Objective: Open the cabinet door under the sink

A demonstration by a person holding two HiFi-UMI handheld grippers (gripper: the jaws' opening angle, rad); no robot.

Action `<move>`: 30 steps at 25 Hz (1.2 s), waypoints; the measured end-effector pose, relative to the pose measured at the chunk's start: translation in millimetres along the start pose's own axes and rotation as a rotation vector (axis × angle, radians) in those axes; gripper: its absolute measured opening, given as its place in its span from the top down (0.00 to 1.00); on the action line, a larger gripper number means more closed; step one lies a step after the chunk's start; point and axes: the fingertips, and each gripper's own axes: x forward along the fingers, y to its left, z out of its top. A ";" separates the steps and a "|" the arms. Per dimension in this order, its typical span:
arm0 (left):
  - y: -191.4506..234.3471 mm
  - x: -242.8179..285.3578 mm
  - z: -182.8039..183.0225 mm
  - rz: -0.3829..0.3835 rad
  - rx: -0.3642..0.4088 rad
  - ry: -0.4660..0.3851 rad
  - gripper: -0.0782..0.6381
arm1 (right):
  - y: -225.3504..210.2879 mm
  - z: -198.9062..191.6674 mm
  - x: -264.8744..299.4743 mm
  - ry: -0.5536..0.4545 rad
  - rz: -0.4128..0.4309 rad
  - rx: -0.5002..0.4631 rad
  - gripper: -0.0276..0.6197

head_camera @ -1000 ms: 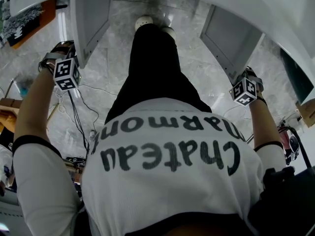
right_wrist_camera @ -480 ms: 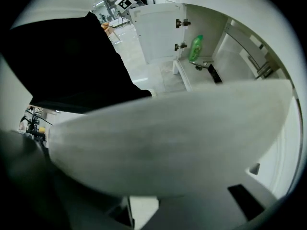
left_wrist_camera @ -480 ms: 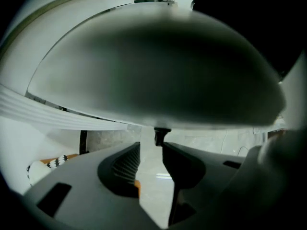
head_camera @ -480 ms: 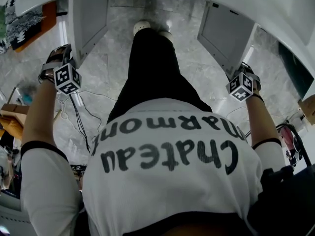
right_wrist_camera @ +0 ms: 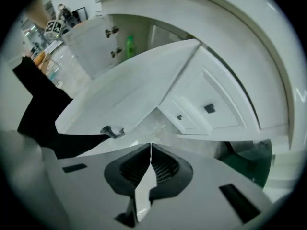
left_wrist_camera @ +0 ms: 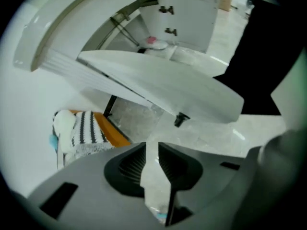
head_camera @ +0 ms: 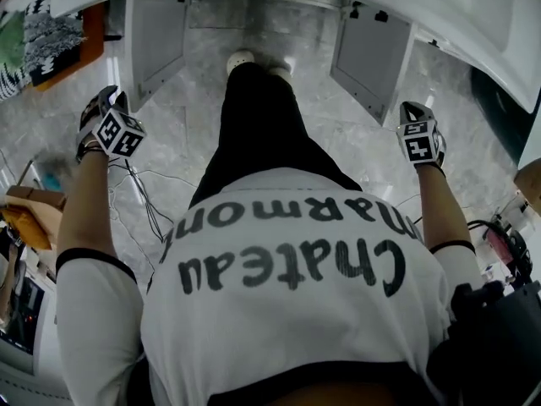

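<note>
Both white doors of the cabinet under the sink stand swung out: the left door and the right door. A person in a white T-shirt and black trousers stands between them. My left gripper hangs off the left door's outer edge, apart from it. In the left gripper view its jaws are closing with a narrow gap and nothing between them; the door's dark knob lies just ahead. My right gripper hangs beside the right door, its jaws shut and empty, the door's handle just ahead of it.
Cables trail over the marble floor at the left. A striped cloth on an orange board lies far left. A green bottle stands inside the cabinet. A drawer unit with dark knobs adjoins at the right.
Both hands have drawn back from the door edges and risen, with the wrists rolled. Both doors now stand wider open. The left jaws have narrowed.
</note>
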 end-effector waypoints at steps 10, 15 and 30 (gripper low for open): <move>44.6 -67.8 5.0 0.187 -0.675 -0.095 0.86 | -45.9 -8.4 -45.1 -0.207 -0.137 0.410 0.93; 62.8 -118.0 35.3 0.165 -1.109 -0.346 0.86 | -73.4 -18.1 -74.2 -0.343 -0.146 0.773 0.93; 87.9 -302.3 178.9 -0.058 -1.237 -1.087 0.86 | -57.9 142.0 -229.3 -0.988 -0.002 0.764 0.93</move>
